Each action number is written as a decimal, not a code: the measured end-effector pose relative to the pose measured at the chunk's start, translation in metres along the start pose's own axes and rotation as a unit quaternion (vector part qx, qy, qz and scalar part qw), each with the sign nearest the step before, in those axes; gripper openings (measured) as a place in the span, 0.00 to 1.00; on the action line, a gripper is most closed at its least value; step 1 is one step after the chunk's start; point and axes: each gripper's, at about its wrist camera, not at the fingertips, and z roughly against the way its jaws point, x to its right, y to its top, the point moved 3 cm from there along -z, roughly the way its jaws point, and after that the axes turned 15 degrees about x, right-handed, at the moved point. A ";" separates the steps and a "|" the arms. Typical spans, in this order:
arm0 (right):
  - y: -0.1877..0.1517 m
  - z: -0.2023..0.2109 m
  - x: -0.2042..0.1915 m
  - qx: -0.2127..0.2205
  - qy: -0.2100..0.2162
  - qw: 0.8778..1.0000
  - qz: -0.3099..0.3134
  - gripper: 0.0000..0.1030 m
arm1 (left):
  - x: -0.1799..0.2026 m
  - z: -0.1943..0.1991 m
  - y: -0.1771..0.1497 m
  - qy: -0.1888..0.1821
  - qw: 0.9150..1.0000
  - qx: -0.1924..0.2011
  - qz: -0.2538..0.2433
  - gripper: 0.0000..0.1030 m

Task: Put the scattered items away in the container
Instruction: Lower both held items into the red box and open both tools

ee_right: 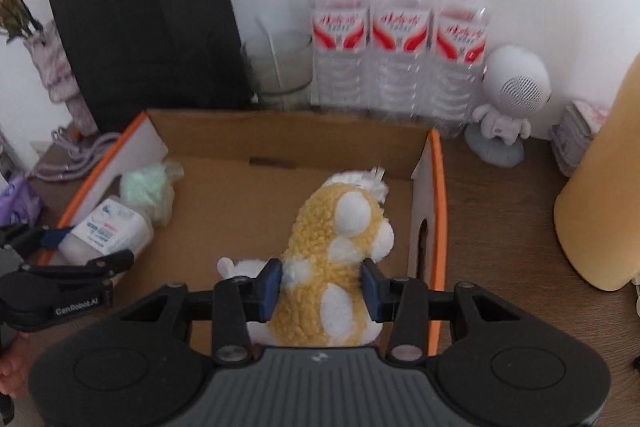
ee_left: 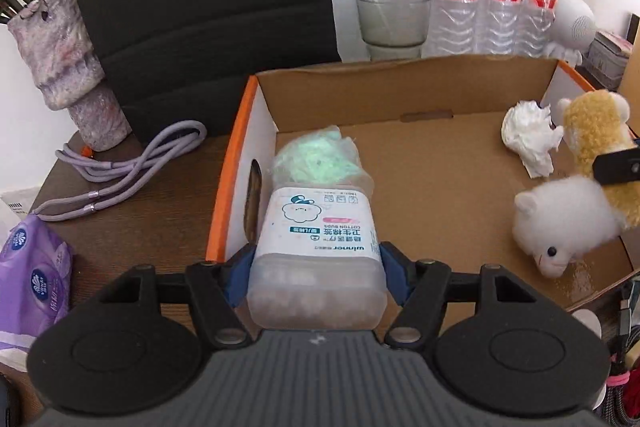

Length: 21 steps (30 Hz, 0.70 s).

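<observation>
Two claws gripping over cardboard box (ee_left: 404, 99) – left gripper (ee_left: 318, 269) pinching frosted cotton-bud jar (ee_left: 316, 247); right gripper (ee_right: 322, 285) squeezing fuzzy yellow-white plush toy (ee_right: 332, 247).

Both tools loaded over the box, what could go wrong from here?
1. The right tool squeezes the yellow plush only low down; it may flop onto the white plush.
2. The cotton bud jar in the left tool hangs near the box's orange wall and could clip it.

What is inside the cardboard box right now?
Crumpled tissue, a white plush, a green bag; each gripper holds an item over the cardboard box. The floor beneath them is hidden.
</observation>
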 end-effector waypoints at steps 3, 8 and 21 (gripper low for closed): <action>-0.001 -0.007 0.001 -0.021 -0.010 1.000 -0.007 0.41 | 0.004 -0.003 -0.005 0.005 1.000 -0.010 -0.015 0.65; -0.003 -0.011 0.008 -0.079 -0.030 0.996 0.003 0.48 | 0.007 -0.005 0.000 0.006 0.999 -0.033 -0.009 0.67; 0.007 0.082 -0.016 0.033 -0.031 0.996 -0.079 0.82 | -0.029 0.092 0.031 -0.009 0.994 0.017 0.106 0.82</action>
